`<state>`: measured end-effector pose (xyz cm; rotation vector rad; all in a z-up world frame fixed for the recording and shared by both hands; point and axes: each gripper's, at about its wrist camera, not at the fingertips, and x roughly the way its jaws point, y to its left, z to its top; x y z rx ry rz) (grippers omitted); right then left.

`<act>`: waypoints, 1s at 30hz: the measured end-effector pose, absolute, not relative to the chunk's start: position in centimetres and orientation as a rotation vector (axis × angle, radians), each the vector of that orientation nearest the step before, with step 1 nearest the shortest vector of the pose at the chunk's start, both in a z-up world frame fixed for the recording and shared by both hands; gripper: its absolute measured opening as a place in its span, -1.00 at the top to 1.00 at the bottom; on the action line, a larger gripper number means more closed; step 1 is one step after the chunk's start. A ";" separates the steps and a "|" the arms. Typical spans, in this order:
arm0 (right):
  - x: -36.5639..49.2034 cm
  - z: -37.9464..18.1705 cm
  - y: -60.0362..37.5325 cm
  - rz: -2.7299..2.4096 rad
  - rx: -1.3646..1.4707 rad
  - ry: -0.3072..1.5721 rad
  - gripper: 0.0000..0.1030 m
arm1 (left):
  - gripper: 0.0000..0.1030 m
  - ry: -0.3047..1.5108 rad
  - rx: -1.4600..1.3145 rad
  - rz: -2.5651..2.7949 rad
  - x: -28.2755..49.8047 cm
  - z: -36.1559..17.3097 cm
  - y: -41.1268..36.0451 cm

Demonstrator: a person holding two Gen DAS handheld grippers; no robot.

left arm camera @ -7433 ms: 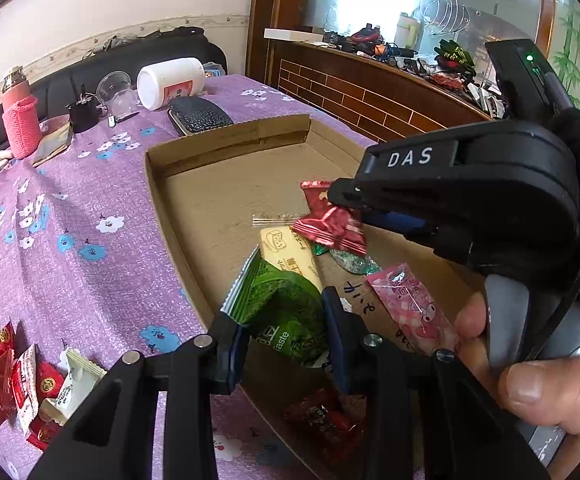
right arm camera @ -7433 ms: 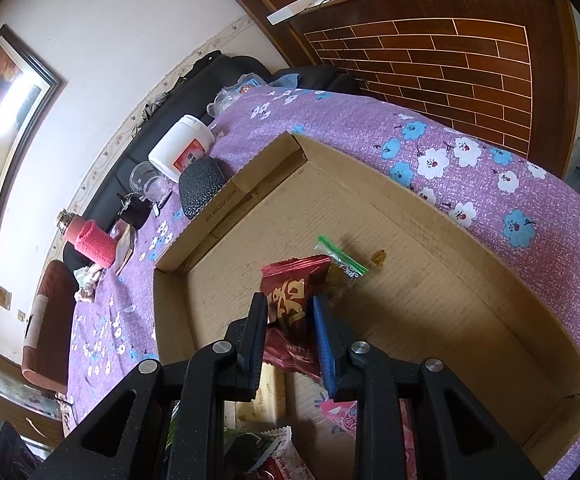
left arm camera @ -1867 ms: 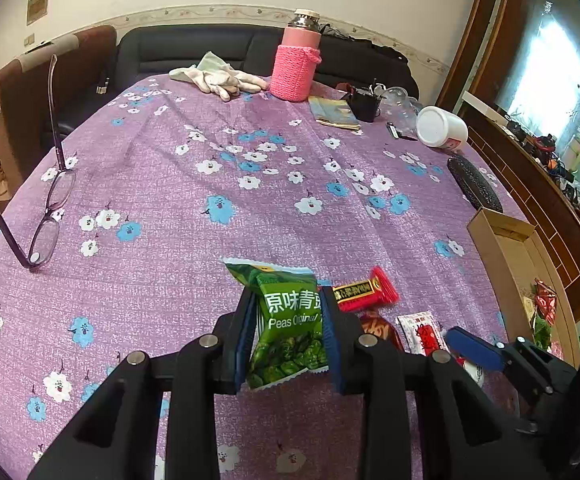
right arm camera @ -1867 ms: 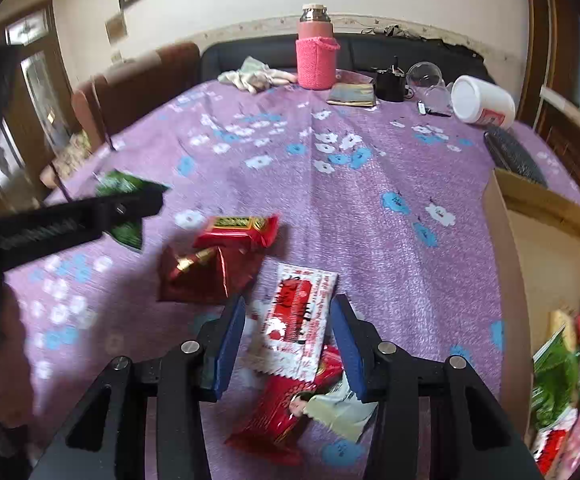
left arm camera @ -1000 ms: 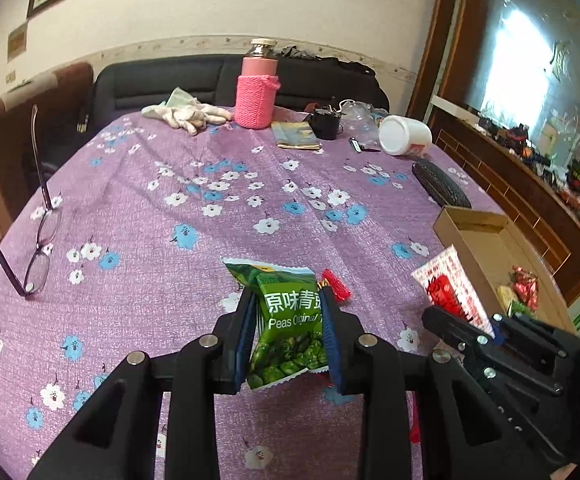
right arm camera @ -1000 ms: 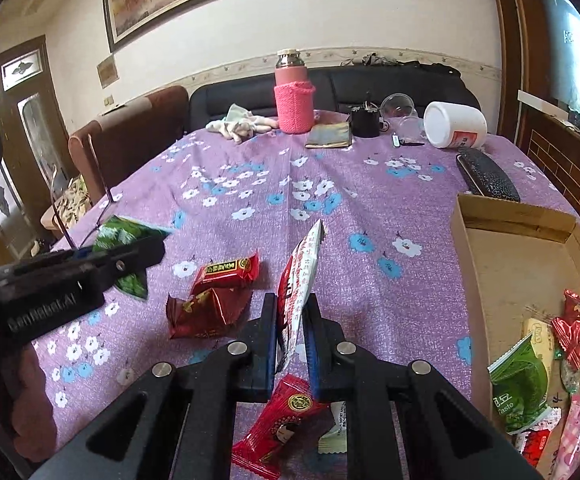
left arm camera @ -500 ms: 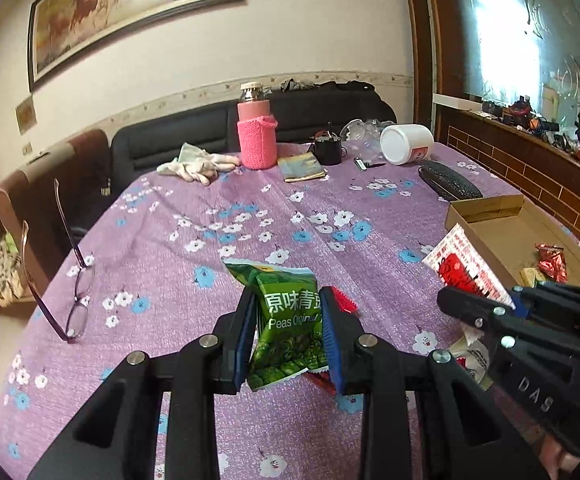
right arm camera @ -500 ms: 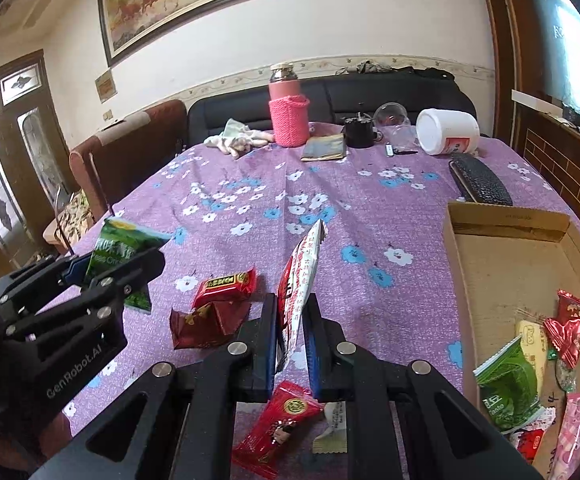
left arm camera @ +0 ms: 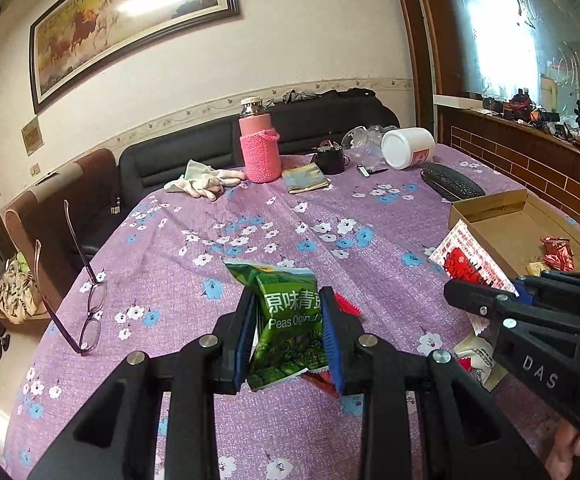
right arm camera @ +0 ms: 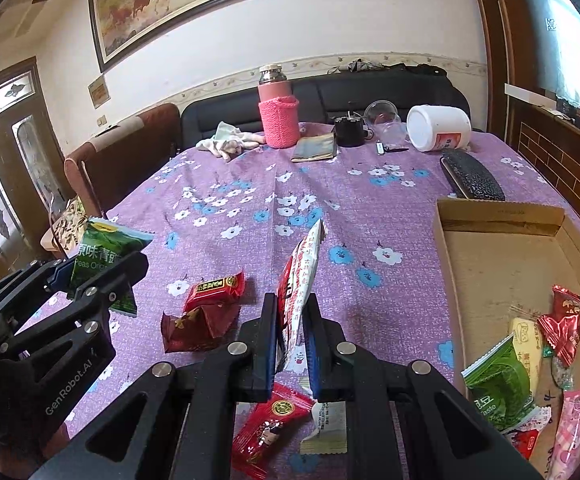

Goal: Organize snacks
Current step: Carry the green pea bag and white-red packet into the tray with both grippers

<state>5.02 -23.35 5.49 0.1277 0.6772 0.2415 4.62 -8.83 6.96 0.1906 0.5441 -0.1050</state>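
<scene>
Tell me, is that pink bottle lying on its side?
No, the pink bottle stands upright at the far end of the table, its cap on top.

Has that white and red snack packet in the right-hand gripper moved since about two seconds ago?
Yes. The white and red snack packet lay flat on the purple floral tablecloth; now the right gripper holds it upright, lifted above the cloth.

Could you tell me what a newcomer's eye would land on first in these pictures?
Probably the two raised snacks: the left tongs clamp a green pea packet, the right tongs a white-and-red packet. Next, the cardboard box at right, with snacks inside.
</scene>
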 end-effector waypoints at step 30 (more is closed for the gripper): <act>5.5 6.6 -37.3 0.027 0.453 0.672 0.75 | 0.42 0.689 -0.006 -0.308 5.9 7.7 -8.0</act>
